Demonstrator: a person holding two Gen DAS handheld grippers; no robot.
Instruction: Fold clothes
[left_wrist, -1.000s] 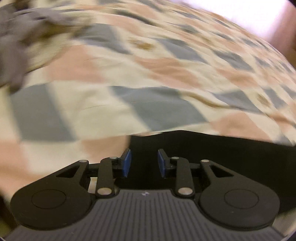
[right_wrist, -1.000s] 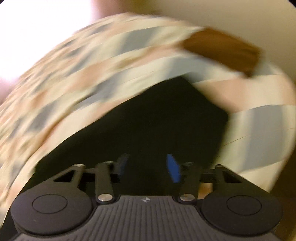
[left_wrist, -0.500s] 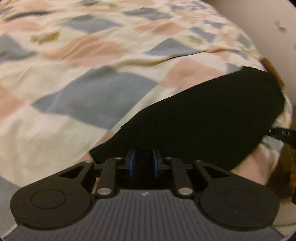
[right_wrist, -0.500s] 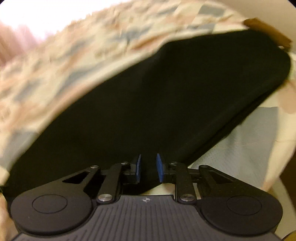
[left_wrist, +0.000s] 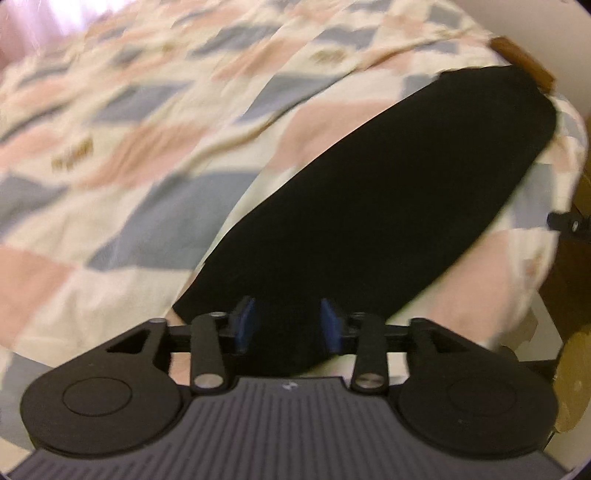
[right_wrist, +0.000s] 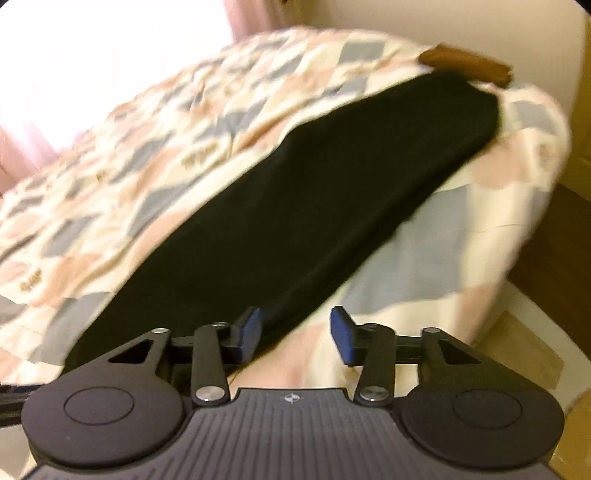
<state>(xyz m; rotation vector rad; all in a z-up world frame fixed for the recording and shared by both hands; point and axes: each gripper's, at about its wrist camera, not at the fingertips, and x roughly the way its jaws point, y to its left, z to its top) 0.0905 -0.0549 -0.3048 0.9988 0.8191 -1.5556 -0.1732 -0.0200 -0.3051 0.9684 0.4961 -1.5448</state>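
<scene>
We have a black garment (left_wrist: 388, 206) lying flat as a long, narrow band on the bed, stretched over a checked quilt (left_wrist: 155, 122) of pink, grey and cream, its far end reaching a brown object (right_wrist: 467, 66) near the bed's far corner. Our left hand-held gripper (left_wrist: 288, 325) sits over the near end of the cloth with its blue pads apart and not pinching the fabric; its jaws have just been opening, and the cloth lies under them, not clamped. Our right hand-held gripper (right_wrist: 295, 332) also stands open, its jaws just opened too, with the garment's near edge beside its left pad (right_wrist: 251, 328) and bare quilt in the gap. We judge the garment soft, light and limp, so it will sag and crease anywhere it is unsupported. We would take it by the two near corners, pinching all layers together, and mind not to catch the quilt beneath.
</scene>
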